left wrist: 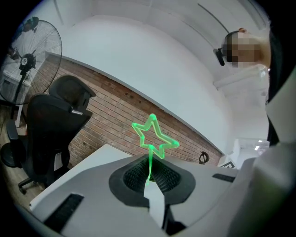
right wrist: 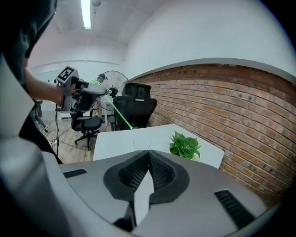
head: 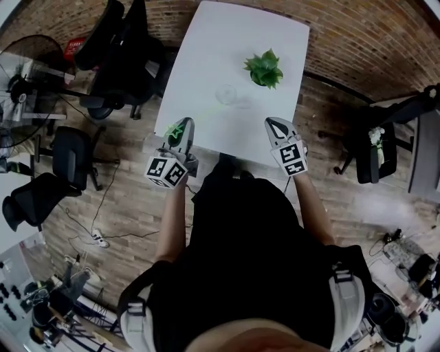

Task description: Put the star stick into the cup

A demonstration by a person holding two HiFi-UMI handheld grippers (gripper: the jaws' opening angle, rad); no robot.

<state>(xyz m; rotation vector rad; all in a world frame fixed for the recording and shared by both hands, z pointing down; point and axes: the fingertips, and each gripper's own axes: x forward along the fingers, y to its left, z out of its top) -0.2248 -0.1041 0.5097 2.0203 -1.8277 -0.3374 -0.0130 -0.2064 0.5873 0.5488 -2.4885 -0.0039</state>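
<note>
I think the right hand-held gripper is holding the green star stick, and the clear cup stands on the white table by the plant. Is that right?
Not quite: the left hand-held gripper holds the star stick, jaws shut on its stem, as the left gripper view shows. The right hand-held gripper is shut and empty. The cup does stand on the table by the plant.

A brick wall [head: 357,41] bounds a wooden floor [head: 124,206] holding a white table [head: 206,82], black office chairs [head: 117,55] and a standing fan [left wrist: 27,60], under a ceiling light strip [right wrist: 85,13].
</note>
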